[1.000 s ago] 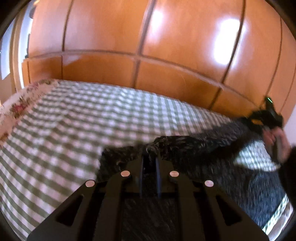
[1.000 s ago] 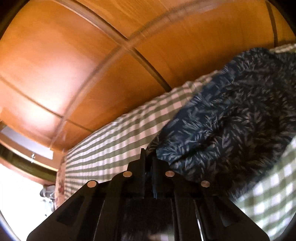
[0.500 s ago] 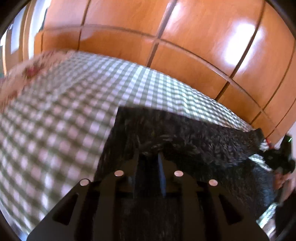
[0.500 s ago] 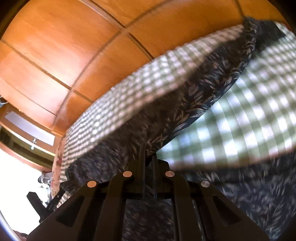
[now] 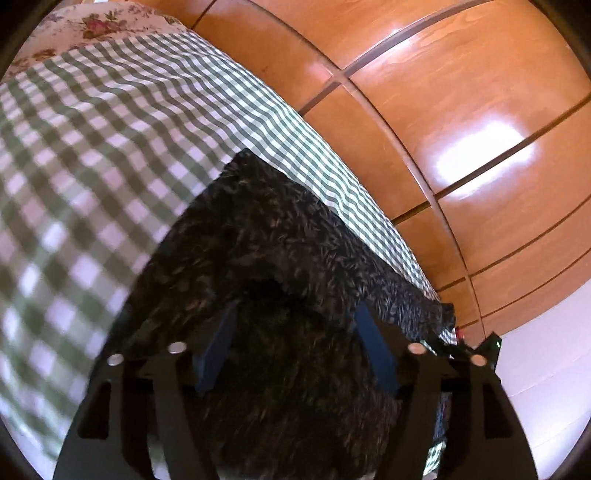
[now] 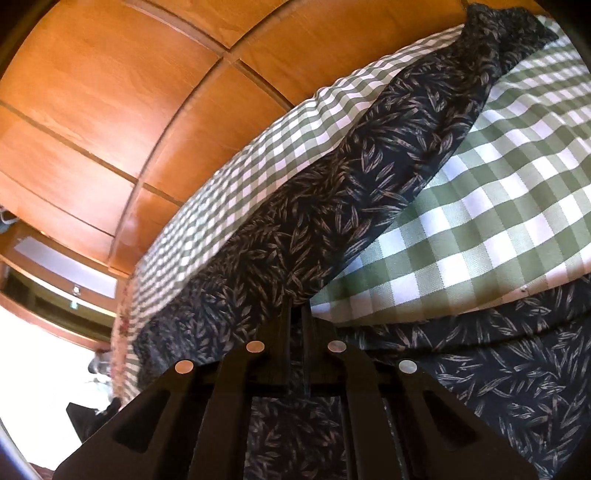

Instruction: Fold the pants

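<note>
Dark navy pants point(image 5: 280, 236) with a pale leaf print lie on a green-and-white checked bedspread point(image 5: 92, 129). In the left wrist view my left gripper point(image 5: 295, 317) hangs over them, its jaws opening wide; a fold of the cloth lies between the blue pads point(image 5: 218, 347) and neither pad presses on it. In the right wrist view a long strip of the pants point(image 6: 369, 177) runs up to the far right, and my right gripper point(image 6: 297, 314) is shut on its near edge. More of the pants point(image 6: 498, 369) lie lower right.
An orange wooden panelled wardrobe point(image 5: 461, 110) stands along the far edge of the bed. A floral pillow point(image 5: 92, 22) lies at the head of the bed, top left. The other gripper's black tip point(image 5: 487, 343) shows at the right edge of the pants.
My left gripper has come down onto the pants, rolled, and gone from shut on the cloth to wide apart. My right gripper dropped with its leg from mid-air down to the bed.
</note>
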Demonstrator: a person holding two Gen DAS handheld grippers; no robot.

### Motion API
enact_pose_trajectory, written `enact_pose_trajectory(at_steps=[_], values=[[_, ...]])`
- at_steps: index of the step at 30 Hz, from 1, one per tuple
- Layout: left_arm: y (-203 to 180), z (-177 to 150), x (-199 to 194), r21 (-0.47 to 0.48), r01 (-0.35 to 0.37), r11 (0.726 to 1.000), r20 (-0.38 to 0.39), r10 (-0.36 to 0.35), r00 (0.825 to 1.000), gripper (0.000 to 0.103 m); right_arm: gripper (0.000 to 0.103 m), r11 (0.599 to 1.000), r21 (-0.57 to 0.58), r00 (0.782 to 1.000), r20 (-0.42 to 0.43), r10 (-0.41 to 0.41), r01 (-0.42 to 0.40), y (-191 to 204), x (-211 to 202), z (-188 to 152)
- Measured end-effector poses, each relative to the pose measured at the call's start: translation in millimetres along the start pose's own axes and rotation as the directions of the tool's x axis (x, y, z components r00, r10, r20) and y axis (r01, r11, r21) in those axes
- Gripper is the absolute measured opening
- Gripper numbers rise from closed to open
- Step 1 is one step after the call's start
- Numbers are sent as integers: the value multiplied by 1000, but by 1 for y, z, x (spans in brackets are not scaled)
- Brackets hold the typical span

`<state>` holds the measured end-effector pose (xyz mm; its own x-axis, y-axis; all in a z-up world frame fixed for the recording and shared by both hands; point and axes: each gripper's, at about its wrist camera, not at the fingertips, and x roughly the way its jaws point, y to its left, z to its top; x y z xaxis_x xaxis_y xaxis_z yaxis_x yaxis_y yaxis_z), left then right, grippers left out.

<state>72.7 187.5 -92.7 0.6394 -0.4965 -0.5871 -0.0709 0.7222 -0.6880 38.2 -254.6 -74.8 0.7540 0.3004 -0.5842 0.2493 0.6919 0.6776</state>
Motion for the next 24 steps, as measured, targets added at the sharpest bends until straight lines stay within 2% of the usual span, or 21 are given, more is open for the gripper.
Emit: enact_pose_trajectory(at_steps=[2,4,5,6,7,9,11,15,16,20,24], values=[[-1,4,14,-28,1,1000,-20,-1,1000,70,4,1000,13,1000,-1,17,-16,-2,0,1],[-2,9,24,-45,-15,999,-19,14,1000,70,16,999,24,1000,-1,27,-27,-3,-1,2],[-2,11,26,-52,-16,998,-19,15,1000,69,30,999,33,1000,8,30,-30,-4,-2,3],[-2,13,29,-66,-13,998,-19,12,1000,68,34,998,43,999,18,39,-40,-6,-4,4],[-2,15,32,-72,-13,997,-19,12,1000,64,34,998,51,999,22,48,-49,-6,-5,6],[-3,19,37,-62,-26,998,-23,25,999,37,34,996,70,998,30,55,-57,-9,-5,10],[-5,23,44,-43,-40,998,-33,38,999,22,34,996,80,998,38,47,-50,-10,-4,14],[-5,29,47,-40,-38,998,-27,37,999,9,34,993,115,999,43,23,-28,-16,0,17],[-8,30,46,-30,-39,999,-15,38,999,9,34,992,121,999,46,22,-28,-17,0,17],[-21,35,39,24,-38,999,4,38,999,8,3,995,96,998,65,-7,1,-14,-6,21],[-33,47,30,65,-37,997,20,36,999,8,2,999,18,996,86,-38,37,5,-15,27]])
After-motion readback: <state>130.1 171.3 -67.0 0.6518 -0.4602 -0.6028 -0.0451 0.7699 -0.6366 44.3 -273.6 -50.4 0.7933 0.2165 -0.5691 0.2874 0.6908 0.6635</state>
